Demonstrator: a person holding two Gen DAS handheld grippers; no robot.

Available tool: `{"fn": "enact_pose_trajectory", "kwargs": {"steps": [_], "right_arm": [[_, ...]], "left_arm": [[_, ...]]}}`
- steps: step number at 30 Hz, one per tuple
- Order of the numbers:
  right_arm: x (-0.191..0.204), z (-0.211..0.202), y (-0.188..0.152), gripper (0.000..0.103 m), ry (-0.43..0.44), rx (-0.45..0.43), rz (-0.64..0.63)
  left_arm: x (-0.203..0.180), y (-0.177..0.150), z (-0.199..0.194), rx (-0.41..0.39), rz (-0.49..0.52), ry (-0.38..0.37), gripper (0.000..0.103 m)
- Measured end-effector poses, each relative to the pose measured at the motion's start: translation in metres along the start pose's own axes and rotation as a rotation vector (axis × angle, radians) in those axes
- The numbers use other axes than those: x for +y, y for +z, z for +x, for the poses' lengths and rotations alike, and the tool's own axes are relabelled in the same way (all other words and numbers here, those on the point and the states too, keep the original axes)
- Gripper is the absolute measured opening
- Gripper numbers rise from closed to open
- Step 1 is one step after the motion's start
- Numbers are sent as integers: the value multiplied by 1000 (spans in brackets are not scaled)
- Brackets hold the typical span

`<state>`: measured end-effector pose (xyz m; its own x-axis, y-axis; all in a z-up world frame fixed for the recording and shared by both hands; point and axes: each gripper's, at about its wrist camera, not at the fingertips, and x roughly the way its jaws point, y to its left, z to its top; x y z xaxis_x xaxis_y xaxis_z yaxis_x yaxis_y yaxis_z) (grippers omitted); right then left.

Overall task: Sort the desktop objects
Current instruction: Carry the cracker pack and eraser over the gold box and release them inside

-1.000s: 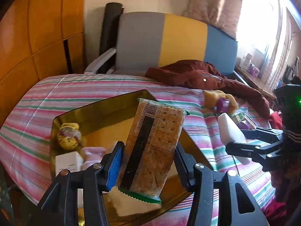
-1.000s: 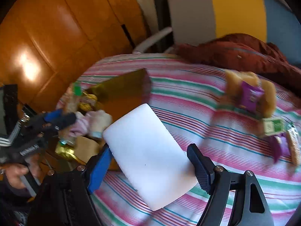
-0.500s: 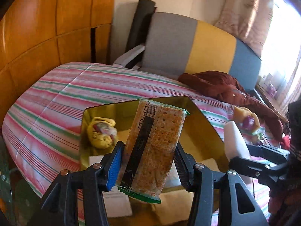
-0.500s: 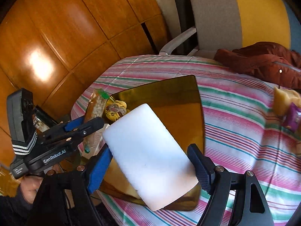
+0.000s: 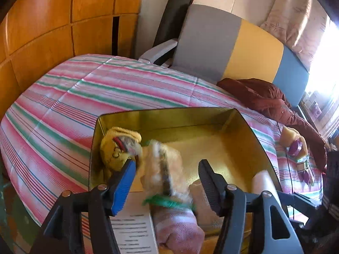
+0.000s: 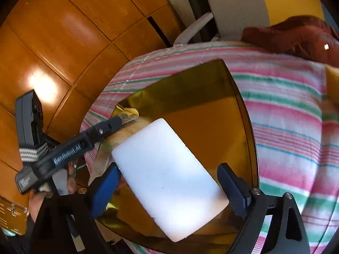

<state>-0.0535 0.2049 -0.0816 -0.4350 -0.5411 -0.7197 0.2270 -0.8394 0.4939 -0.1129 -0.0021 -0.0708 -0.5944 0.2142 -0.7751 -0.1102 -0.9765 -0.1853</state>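
Cracker pack (image 5: pixel 164 169) is a blurry smear between our left gripper (image 5: pixel 167 176) fingers, which are spread wide and not touching it, right over the gold tin (image 5: pixel 214 116). Yellow plush (image 5: pixel 116 148) sits in the tin's left corner. Our right gripper (image 6: pixel 169 183) is clamped on the white block (image 6: pixel 169 177), hanging above the same tin on the striped tablecloth (image 5: pixel 84 97).

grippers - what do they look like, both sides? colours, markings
The left gripper and the right gripper match: black plastic frames with silver screws, one blue pad and one black ribbed pad on the jaws. Seen from the right wrist, the left one has white "GenRobot.AI" lettering and a black-and-white striped strap.
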Motion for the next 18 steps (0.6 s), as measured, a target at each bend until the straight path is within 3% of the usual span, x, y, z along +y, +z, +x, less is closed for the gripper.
{"fn": "enact_pose_trajectory", "kwargs": {"steps": [7,18], "right_arm": [[-8,-8,-16,98,13,10,-5],[6,-8,-36,98,-85,107,-102]], "left_arm": [[1,-11,0,13,-12,-4,64],[-2,-29,-25,-5,24,-9,64]]}}
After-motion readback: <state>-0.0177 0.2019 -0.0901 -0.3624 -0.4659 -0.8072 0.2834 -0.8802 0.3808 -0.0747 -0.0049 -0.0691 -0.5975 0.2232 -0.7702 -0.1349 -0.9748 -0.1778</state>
